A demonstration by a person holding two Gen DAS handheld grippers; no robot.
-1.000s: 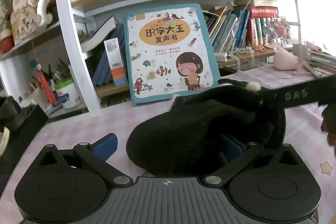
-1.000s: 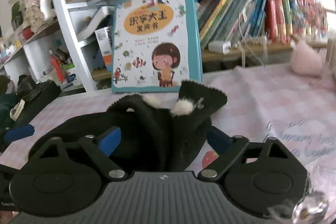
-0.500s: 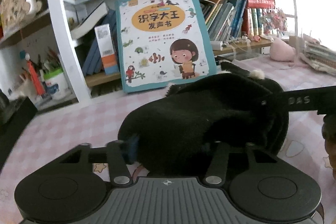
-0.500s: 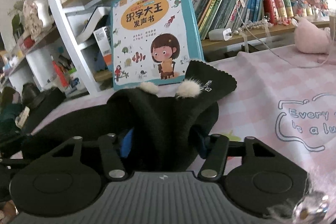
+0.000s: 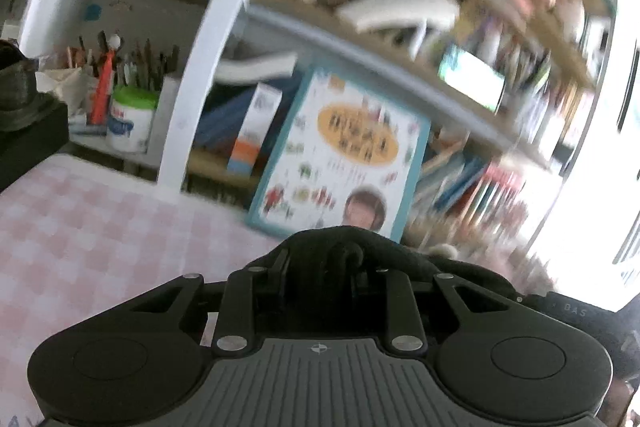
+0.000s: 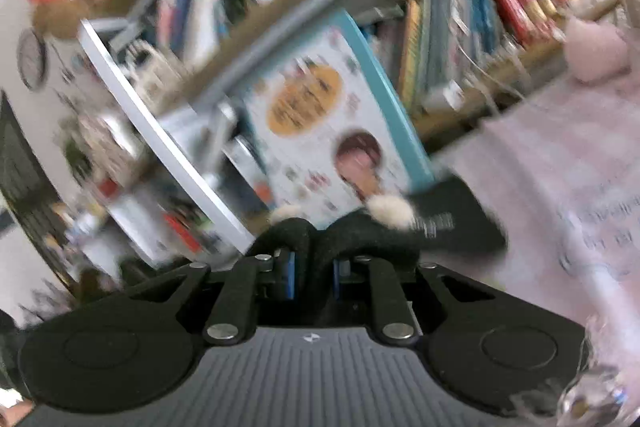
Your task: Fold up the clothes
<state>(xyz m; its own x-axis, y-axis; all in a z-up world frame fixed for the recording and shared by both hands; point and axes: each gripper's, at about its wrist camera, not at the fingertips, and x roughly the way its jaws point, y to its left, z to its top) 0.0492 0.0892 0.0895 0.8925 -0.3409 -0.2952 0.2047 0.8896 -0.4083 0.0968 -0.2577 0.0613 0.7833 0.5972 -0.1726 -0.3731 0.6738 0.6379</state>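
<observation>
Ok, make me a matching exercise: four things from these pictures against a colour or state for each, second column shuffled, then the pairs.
Things
1. left gripper
2. picture book
3. tablecloth
4. pen pot

Colour or state
A. pink and white checks
B. shut on the black garment
C. green lid, white body
D. leaning upright, teal border

Pairs: 1-B, 2-D, 3-A, 4-C
</observation>
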